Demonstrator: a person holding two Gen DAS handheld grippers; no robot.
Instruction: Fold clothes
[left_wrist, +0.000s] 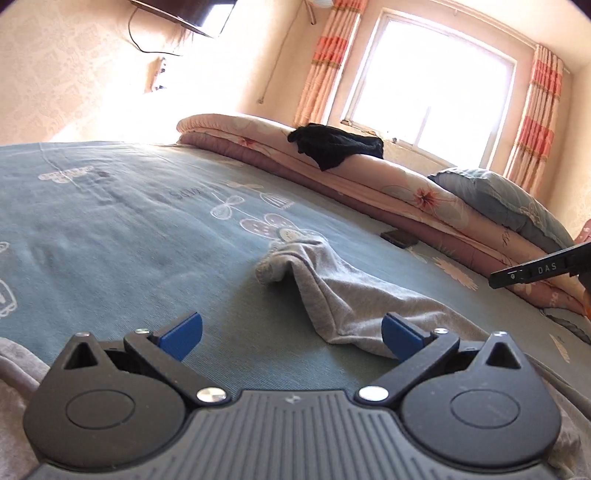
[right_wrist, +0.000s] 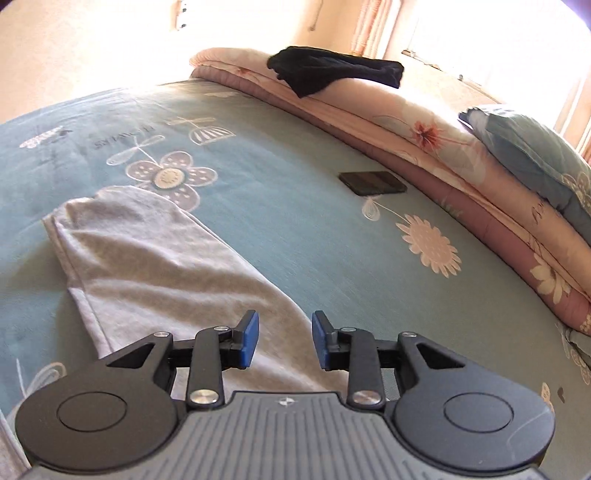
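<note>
Below, the grey garment (right_wrist: 155, 258) lies under both released claws, left (left_wrist: 291, 336) and right (right_wrist: 285, 339).

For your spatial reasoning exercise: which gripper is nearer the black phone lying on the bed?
Right. The right gripper faces the phone across bare sheet; the left gripper sits farther back, the grey garment between.

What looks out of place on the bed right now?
A dark phone-like slab lies loose on the blue sheet, near the folded quilts. A black garment is dumped crumpled on top of them. The grey garment has a bunched, rumpled end.
</note>
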